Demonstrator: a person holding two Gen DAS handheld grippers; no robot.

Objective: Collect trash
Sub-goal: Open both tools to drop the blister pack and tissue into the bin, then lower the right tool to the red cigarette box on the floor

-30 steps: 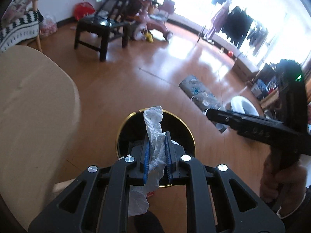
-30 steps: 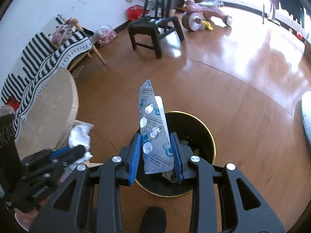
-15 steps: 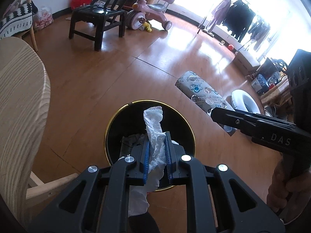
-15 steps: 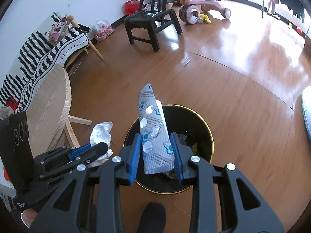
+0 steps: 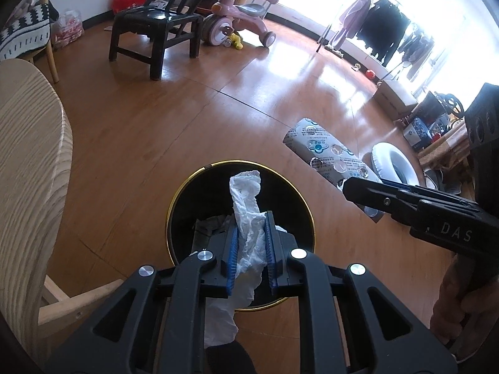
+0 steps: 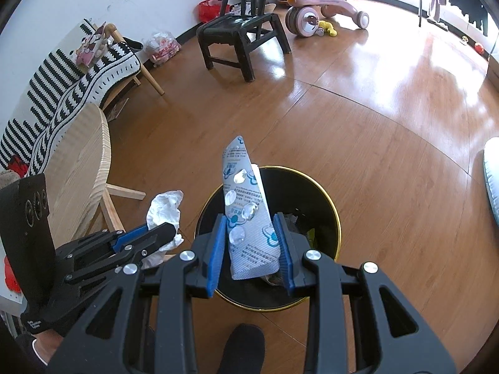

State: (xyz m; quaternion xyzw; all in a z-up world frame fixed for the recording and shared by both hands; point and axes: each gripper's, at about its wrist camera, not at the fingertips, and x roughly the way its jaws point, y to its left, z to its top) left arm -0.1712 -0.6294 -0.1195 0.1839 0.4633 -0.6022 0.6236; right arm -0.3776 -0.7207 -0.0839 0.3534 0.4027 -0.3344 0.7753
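Note:
A black bin with a gold rim (image 5: 307, 208) (image 6: 335, 218) stands on the wood floor with some trash inside. My left gripper (image 5: 251, 240) is shut on a crumpled white tissue (image 5: 246, 205) and holds it over the bin; the tissue also shows in the right wrist view (image 6: 163, 210). My right gripper (image 6: 251, 243) holds a silver blister pack (image 6: 246, 212) upright between its blue pads over the bin's near side. The pads now stand slightly wider than the pack's base. The blister pack also shows in the left wrist view (image 5: 324, 159).
A round light-wood table (image 5: 28, 168) (image 6: 81, 168) stands left of the bin. Farther off are a black chair (image 5: 156, 28), a pink ride-on toy (image 5: 237, 21), a striped-cloth bench (image 6: 71, 71) and a white round object (image 5: 393, 162) on the floor at right.
Both grippers moved closer over the bin, which now sits more centred under them. The right gripper's pads have spread a little around the blister pack.

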